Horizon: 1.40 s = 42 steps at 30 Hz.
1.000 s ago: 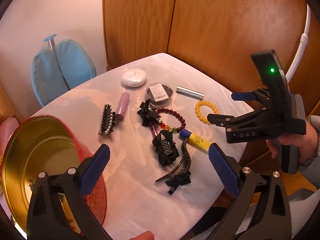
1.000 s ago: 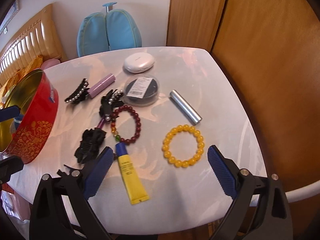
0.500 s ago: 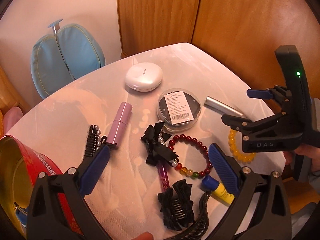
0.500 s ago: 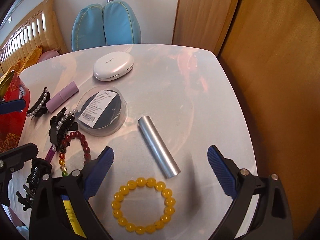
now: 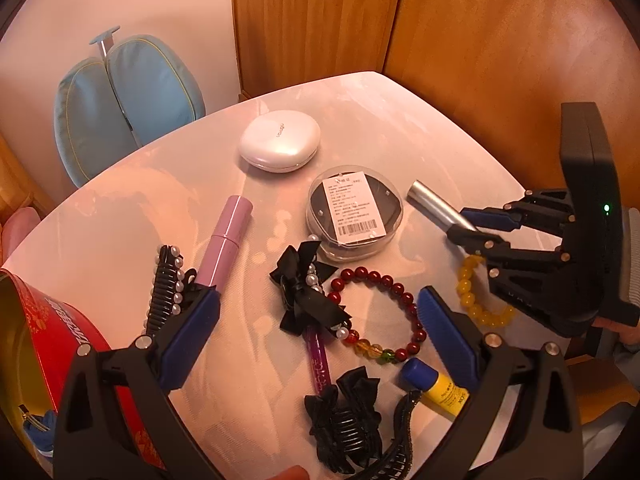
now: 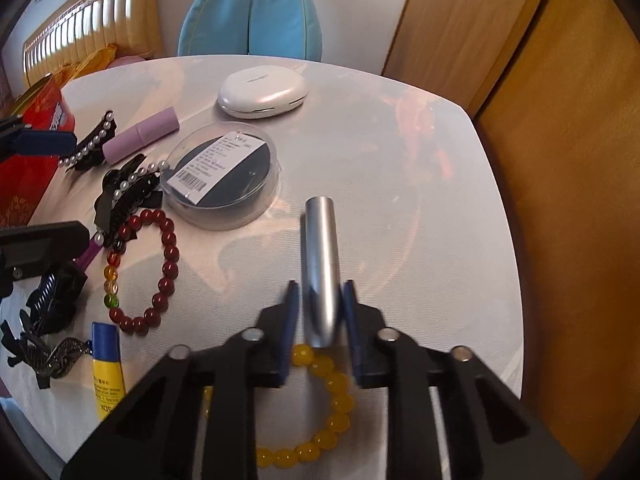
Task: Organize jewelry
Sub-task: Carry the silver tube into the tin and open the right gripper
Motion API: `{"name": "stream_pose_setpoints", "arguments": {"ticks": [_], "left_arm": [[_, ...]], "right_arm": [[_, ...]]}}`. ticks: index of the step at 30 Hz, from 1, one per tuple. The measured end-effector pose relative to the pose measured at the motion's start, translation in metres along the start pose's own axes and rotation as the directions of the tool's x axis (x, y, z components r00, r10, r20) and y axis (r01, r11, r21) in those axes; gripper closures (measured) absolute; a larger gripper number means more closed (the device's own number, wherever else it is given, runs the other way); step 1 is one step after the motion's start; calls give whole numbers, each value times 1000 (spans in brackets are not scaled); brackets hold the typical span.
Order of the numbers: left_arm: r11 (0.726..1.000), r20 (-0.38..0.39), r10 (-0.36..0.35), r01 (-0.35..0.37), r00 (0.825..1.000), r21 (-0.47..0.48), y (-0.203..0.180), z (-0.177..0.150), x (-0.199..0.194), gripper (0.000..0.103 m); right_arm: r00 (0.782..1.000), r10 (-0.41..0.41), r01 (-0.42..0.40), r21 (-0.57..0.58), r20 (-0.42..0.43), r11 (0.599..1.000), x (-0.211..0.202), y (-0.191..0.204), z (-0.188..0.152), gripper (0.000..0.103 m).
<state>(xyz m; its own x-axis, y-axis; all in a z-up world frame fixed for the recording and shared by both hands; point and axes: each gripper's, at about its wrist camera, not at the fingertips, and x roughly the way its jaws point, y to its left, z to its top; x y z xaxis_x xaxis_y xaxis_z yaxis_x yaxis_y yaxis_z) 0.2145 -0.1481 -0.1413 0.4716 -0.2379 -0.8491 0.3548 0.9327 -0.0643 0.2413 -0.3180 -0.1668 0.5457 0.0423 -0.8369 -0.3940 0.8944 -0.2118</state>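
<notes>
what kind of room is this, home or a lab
Probably a home, perhaps a bedroom: wooden wardrobe-like doors, a blue padded chair at a white table, and a tufted headboard.

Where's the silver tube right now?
In the right wrist view the silver tube lies mid-table between the jaws of the right gripper, beside the clear round case, above the yellow bracelet.

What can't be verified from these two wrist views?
- Red tin contents: left wrist view, cut by the frame edge and blocked by the left gripper.
- Yellow bead bracelet: both views, partly behind the right gripper.
- Silver tube: lifted or resting, unclear.
- Round case label: print too small.
</notes>
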Motion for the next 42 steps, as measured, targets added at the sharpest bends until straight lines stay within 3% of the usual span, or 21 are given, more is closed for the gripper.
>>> {"name": "stream_pose_setpoints", "arguments": {"ticks": [13,17,21,25,32,36,42], "left_arm": [[1000,91,11,-12,996,9,15,-13,-70,7],[998,126,53,-49,991,-31,39,-24,-100,7],[987,152,140,-127,978,-95,74,-46,-135,7],[959,142,239,-210,961,-190,120,-76,-164,7],[870,87,401,-349,912,-347,205,-116,-195,7],[830,39,437,-386,898,-403,242,-135,-195,7],[789,-14,426,-379,905,-483,284,-156,-184,7]], "right_arm": [[983,53,-69,83,178,994,-87,15,23,85],[967,91,-104,42,236,994,-115,44,37,85],[945,163,-163,-24,283,986,-131,86,56,85],[915,263,-235,-124,305,964,-140,139,81,85],[875,404,-317,-315,267,895,-133,238,113,85],[878,434,-344,-365,200,865,-112,281,124,85],[905,418,-359,-383,79,851,-69,323,141,85]]}}
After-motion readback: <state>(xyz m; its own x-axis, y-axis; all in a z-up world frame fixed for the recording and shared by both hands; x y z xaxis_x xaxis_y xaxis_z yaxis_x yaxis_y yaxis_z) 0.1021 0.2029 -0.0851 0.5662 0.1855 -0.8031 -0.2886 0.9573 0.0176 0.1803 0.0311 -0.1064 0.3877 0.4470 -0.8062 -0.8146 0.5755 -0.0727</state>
